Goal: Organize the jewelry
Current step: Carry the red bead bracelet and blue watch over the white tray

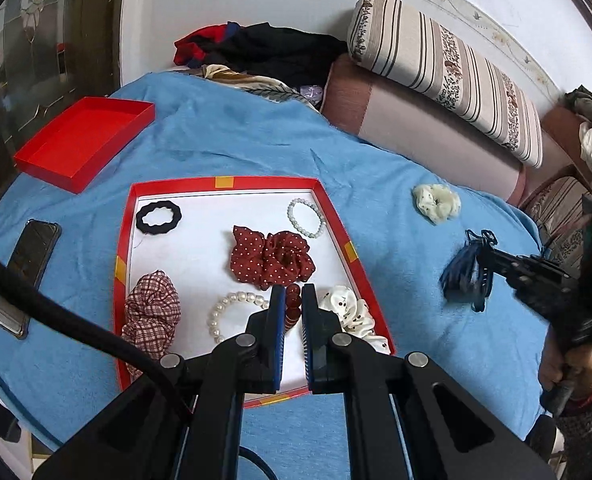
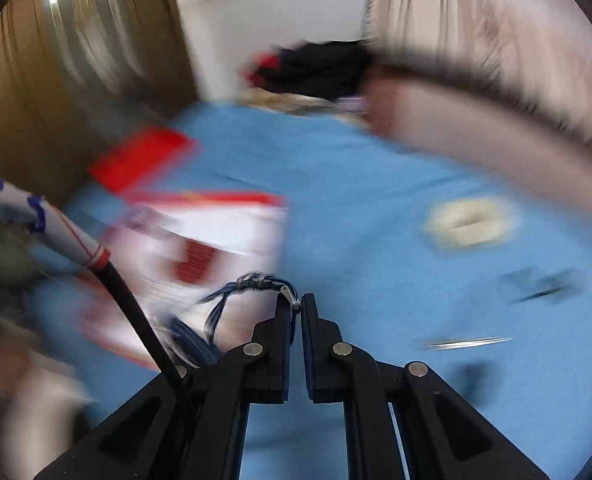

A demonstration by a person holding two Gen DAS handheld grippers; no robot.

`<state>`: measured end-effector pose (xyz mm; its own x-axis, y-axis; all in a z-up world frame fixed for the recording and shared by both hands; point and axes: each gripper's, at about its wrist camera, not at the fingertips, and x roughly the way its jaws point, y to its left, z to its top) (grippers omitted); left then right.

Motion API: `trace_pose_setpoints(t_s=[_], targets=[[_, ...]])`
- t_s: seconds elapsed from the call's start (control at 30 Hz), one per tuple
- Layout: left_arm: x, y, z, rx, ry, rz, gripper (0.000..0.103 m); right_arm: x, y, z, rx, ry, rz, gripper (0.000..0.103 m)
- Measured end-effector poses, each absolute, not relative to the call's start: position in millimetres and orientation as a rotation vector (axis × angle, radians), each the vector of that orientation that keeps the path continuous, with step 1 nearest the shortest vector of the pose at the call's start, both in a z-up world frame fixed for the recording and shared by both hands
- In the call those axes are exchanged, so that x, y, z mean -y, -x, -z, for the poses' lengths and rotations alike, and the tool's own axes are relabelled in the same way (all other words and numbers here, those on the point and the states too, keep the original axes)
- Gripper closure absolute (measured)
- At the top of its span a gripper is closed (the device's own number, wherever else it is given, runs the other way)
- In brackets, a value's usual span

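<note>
While the left gripper [image 1: 294, 300] pinches a dark red beaded bracelet [image 1: 292, 307] over the red-rimmed white tray [image 1: 337, 216], the right gripper [image 2: 299, 308] carries a blue striped tasselled accessory [image 2: 220, 312].

Left jaws stand narrowly apart around the beads; right jaws are nearly closed on the accessory's metal clasp, its blurred view sweeping the blue blanket [image 1: 232, 136]. Inside the tray lie a polka-dot maroon scrunchie [image 1: 272, 256], pearl bracelet [image 1: 232, 312] and black ring-shaped hair tie [image 1: 158, 218]; a cream scrunchie [image 1: 435, 202] sits outside.
</note>
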<state>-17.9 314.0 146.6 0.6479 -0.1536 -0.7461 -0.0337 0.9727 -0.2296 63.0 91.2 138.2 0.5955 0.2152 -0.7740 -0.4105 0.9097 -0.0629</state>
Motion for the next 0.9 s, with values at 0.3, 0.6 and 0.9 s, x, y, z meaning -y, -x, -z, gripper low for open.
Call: trace_pose_setpoints(t_s=[0.3, 0.6, 0.9], targets=[[-305, 17, -149, -0.869, 0.215, 0.074, 0.096, -47, -63, -123, -0.995, -0.029, -0.529, 0.096], [-314, 1, -153, -0.876, 0.234, 0.076, 0.096, -71, -72, -146, -0.937, -0.013, -0.558, 0.096], [-339, -35, -130, -0.909, 0.250, 0.016, 0.096, -146, -87, -147, -0.929, 0.020, -0.665, 0.096]])
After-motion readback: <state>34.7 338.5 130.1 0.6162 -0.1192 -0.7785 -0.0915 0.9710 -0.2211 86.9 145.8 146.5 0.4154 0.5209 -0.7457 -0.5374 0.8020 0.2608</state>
